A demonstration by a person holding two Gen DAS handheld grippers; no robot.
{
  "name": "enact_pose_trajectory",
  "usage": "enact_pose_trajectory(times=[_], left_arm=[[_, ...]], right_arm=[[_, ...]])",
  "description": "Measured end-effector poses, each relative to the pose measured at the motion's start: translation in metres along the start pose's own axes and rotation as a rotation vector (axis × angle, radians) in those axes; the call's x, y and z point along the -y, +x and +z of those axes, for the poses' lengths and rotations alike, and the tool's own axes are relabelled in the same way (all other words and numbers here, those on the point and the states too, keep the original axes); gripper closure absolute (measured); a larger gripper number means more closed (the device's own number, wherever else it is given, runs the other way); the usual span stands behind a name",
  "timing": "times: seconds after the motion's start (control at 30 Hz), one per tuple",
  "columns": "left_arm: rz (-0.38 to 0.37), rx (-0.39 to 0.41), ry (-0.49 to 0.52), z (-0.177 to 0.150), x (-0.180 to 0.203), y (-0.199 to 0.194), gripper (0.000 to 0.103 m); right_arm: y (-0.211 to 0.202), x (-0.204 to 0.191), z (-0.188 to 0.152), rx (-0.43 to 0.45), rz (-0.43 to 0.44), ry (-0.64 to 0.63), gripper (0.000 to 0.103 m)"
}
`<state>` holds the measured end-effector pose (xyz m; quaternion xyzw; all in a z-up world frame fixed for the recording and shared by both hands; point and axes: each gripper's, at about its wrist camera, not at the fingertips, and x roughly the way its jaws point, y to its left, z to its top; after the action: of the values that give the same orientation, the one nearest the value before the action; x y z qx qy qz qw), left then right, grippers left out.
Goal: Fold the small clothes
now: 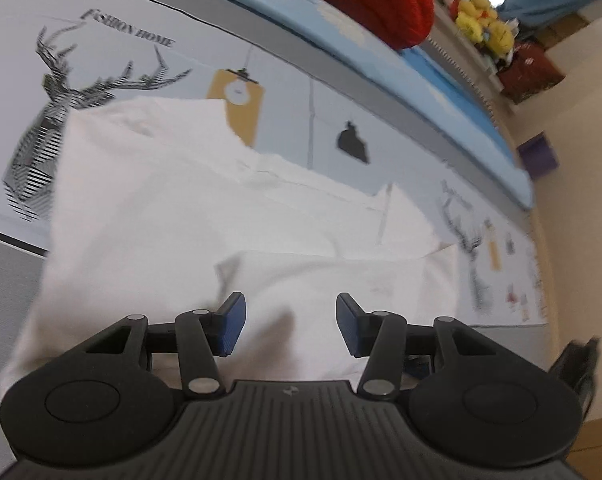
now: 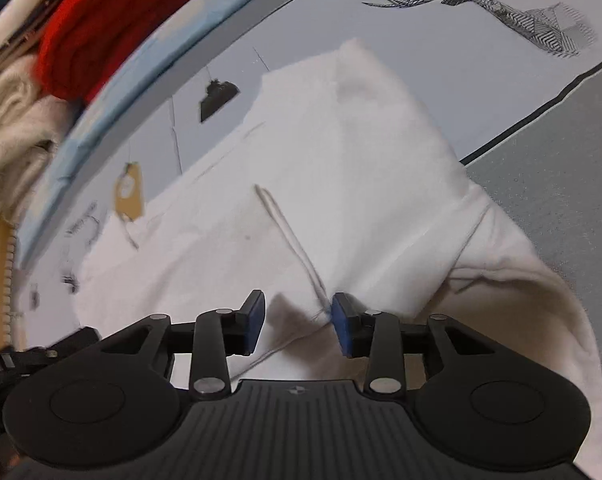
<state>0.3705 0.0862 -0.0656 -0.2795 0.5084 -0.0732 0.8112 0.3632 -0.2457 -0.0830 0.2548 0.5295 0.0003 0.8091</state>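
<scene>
The white garment (image 1: 205,208) is spread on the printed cloth (image 1: 341,92), toward 12 o'clock of both grippers. The left gripper (image 1: 289,326) and right gripper (image 2: 297,326) are held agape over it, nothing pinched, seemingly poised for an edge grab.

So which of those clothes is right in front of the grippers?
The white garment, spread flat on the deer-print cloth. The red knit and cream knit are piled at the far edge.

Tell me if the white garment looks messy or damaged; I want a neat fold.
No damage shows. The white garment lies rumpled on the printed cloth, one edge curling up beside the right gripper. The left gripper is open too.
</scene>
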Motion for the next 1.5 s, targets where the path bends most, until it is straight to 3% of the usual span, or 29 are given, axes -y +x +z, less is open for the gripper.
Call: enact_pose_trajectory(times=[0.1,0.2,0.3,0.37,0.4,0.43,0.53,0.57,0.63,0.8,0.83,0.93,1.4,1.47,1.5], left_arm=[[-0.091,0.027,-0.024,0.006,0.002,-0.008,0.048],[-0.194,0.04,-0.05,0.01,0.001,-0.018,0.044],[-0.239,0.033,-0.049,0.013,0.002,-0.025,0.042],[-0.204,0.02,-0.007,0.014,0.004,-0.025,0.046],[-0.162,0.025,0.018,0.014,0.004,-0.025,0.059],[-0.116,0.033,0.042,0.013,0.004,-0.025,0.099],[0.064,0.108,0.114,0.016,0.002,-0.035,0.099],[0.152,0.151,0.124,0.019,0.001,-0.043,0.099],[0.298,0.22,0.094,0.025,-0.009,-0.056,0.099],[0.396,0.284,-0.083,0.032,-0.044,-0.077,0.099],[0.399,0.293,-0.1,0.033,-0.047,-0.08,0.099],[0.385,0.313,-0.125,0.036,-0.049,-0.088,0.099],[0.307,0.358,-0.087,0.034,-0.026,-0.091,0.099],[0.279,0.36,-0.064,0.033,-0.02,-0.089,0.099],[0.254,0.364,-0.046,0.033,-0.016,-0.089,0.099]], right_arm=[[-0.012,-0.019,-0.009,0.089,0.056,-0.085,0.091],[-0.041,-0.076,-0.036,0.24,0.183,-0.479,0.092],[-0.056,-0.109,-0.066,0.294,0.282,-0.706,0.092],[-0.056,-0.119,-0.078,0.289,0.297,-0.773,0.092],[-0.055,-0.121,-0.082,0.278,0.317,-0.788,0.092],[-0.055,-0.123,-0.084,0.266,0.337,-0.8,0.091],[-0.059,-0.125,-0.087,0.231,0.357,-0.814,0.087],[-0.06,-0.121,-0.084,0.226,0.346,-0.782,0.083],[-0.056,-0.113,-0.073,0.208,0.284,-0.649,0.058],[-0.032,-0.053,-0.045,0.084,-0.05,-0.17,0.056],[-0.03,-0.039,-0.043,0.071,-0.097,-0.08,0.055],[-0.03,-0.015,-0.042,0.043,-0.115,0.08,0.056],[-0.031,0.027,-0.031,0.053,-0.221,0.322,0.056],[-0.03,0.03,-0.031,0.051,-0.209,0.348,0.064],[-0.032,0.031,-0.03,0.057,-0.19,0.355,0.083]])
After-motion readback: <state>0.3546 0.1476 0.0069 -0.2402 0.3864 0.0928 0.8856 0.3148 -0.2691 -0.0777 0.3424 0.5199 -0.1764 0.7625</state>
